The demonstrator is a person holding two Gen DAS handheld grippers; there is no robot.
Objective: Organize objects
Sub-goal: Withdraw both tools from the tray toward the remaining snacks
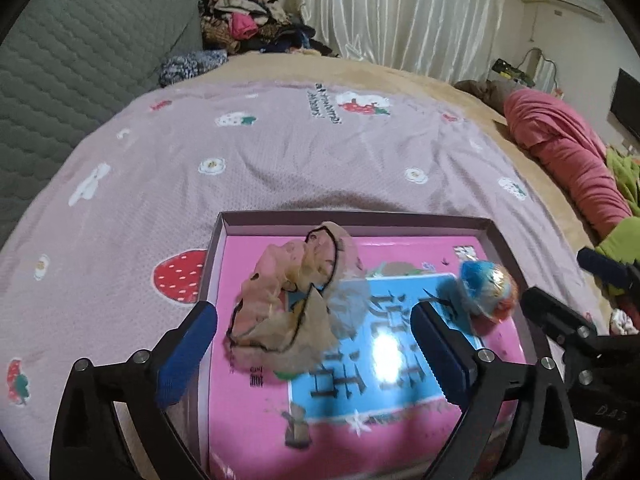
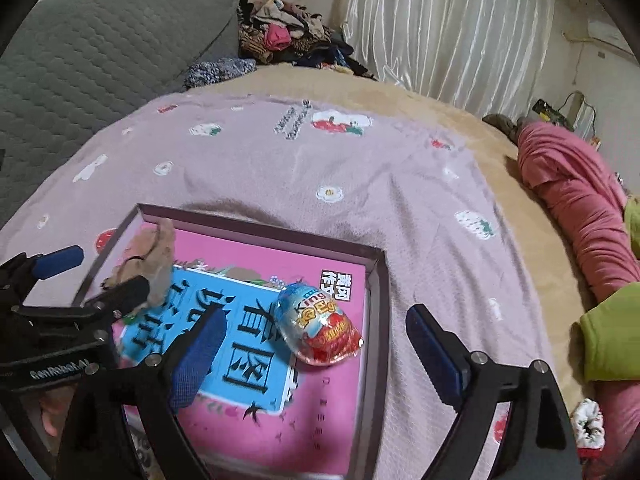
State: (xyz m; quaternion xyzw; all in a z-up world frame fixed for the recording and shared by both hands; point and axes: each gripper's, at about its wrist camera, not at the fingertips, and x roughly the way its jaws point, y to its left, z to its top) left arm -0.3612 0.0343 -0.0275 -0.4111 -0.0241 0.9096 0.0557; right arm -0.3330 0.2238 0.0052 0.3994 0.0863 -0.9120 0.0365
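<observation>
A shallow purple-walled box (image 1: pixel 352 218) (image 2: pixel 256 228) lies on the bed with a pink and blue book (image 1: pixel 256 420) (image 2: pixel 332 420) flat inside it. On the book's left part rests a crumpled pink and beige fabric piece (image 1: pixel 296 304) (image 2: pixel 156 256). My left gripper (image 1: pixel 316 320) is open above it, and neither blue pad touches it. An egg-shaped sweet in a blue and red wrapper (image 2: pixel 324 340) (image 1: pixel 486 292) lies on the book's right part. My right gripper (image 2: pixel 316 318) is open around and above it, with both pads clear of it.
A lilac strawberry-print bedspread (image 1: pixel 280 152) covers the bed. A grey quilted headboard (image 1: pixel 80 60) stands at the left, with a clothes pile (image 1: pixel 248 24) at the back. On the right are a rolled pink blanket (image 2: pixel 576 208), green cloth (image 2: pixel 608 336) and a small white patterned item (image 2: pixel 588 424).
</observation>
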